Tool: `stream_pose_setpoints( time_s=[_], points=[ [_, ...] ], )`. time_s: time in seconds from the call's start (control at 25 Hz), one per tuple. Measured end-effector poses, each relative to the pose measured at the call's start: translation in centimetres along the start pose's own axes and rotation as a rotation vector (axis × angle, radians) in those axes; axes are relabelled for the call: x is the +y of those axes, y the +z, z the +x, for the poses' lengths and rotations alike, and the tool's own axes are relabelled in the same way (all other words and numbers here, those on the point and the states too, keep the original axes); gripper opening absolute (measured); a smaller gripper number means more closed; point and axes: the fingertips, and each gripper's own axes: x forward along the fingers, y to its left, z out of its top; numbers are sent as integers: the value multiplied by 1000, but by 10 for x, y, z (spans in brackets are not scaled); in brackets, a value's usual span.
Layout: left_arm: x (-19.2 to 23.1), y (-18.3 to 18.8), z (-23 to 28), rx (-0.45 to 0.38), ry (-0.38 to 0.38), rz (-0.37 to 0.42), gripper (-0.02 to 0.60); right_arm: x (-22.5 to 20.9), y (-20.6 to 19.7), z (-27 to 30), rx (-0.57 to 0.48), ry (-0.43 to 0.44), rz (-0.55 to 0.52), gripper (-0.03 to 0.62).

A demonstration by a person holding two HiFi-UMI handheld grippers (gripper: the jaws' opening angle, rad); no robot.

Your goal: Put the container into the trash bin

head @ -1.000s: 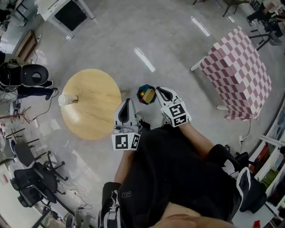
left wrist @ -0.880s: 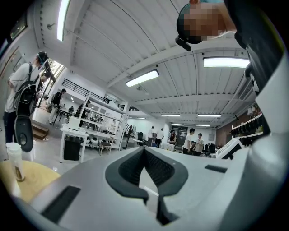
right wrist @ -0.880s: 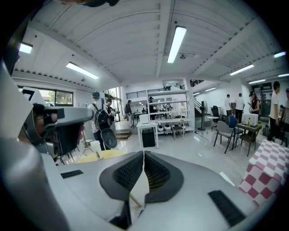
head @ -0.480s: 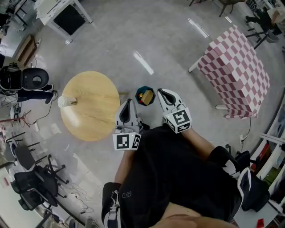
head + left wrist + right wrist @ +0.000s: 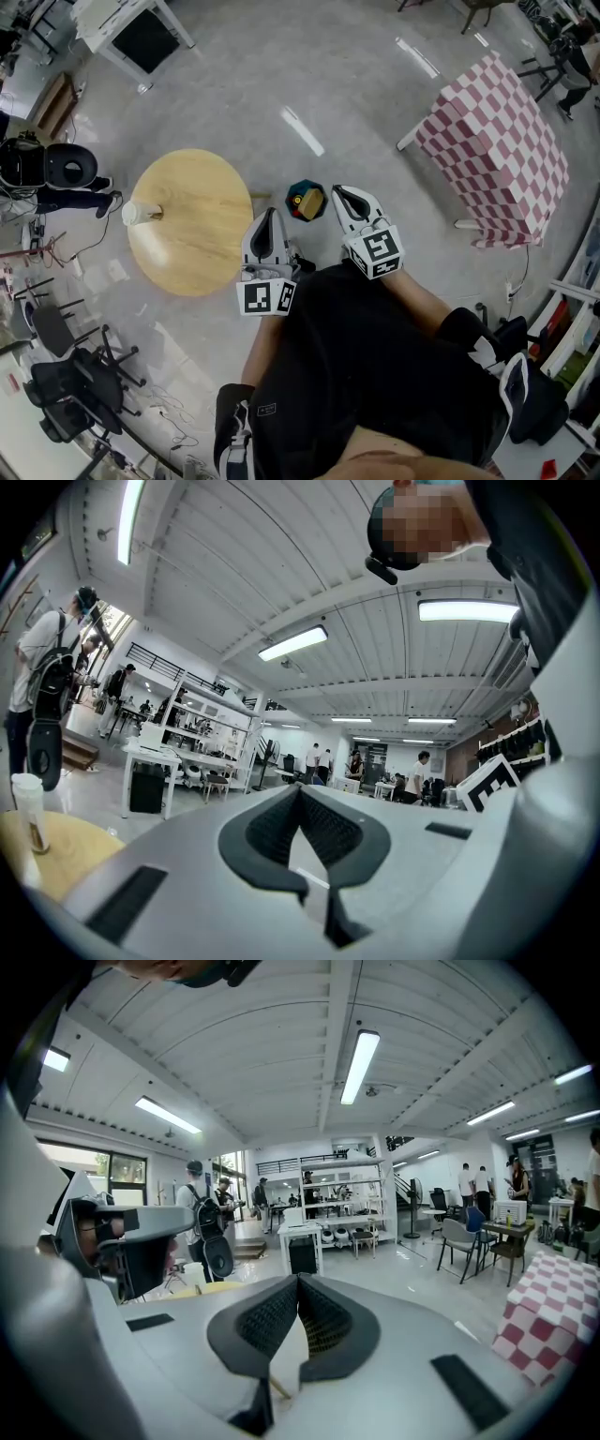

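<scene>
A white cup-like container (image 5: 136,213) stands at the left edge of the round wooden table (image 5: 192,225); the left gripper view shows the container (image 5: 30,810) at far left. A small dark trash bin (image 5: 306,201) with yellow and red things inside sits on the floor just right of the table. My left gripper (image 5: 270,213) hovers near the table's right edge, shut and empty, its tips (image 5: 300,787) meeting. My right gripper (image 5: 336,191) is just right of the bin, shut (image 5: 298,1279) with nothing in it. Both are well away from the container.
A table with a pink-and-white checked cloth (image 5: 502,155) stands at the right. Black office chairs (image 5: 66,375) crowd the lower left, a white desk (image 5: 131,23) is at top left, and black equipment (image 5: 56,164) sits left of the round table. Several people stand far off.
My right gripper has drawn back slightly towards my body over the first half second, then held still. The left gripper has not moved.
</scene>
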Motion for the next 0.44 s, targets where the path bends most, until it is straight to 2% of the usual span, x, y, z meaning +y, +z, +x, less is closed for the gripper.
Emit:
stream_pose_setpoints(
  time_s=[0.44],
  points=[
    [6,0,-2,-4,9,-4,8,4,-2,4,0,3,-3,26]
  ],
)
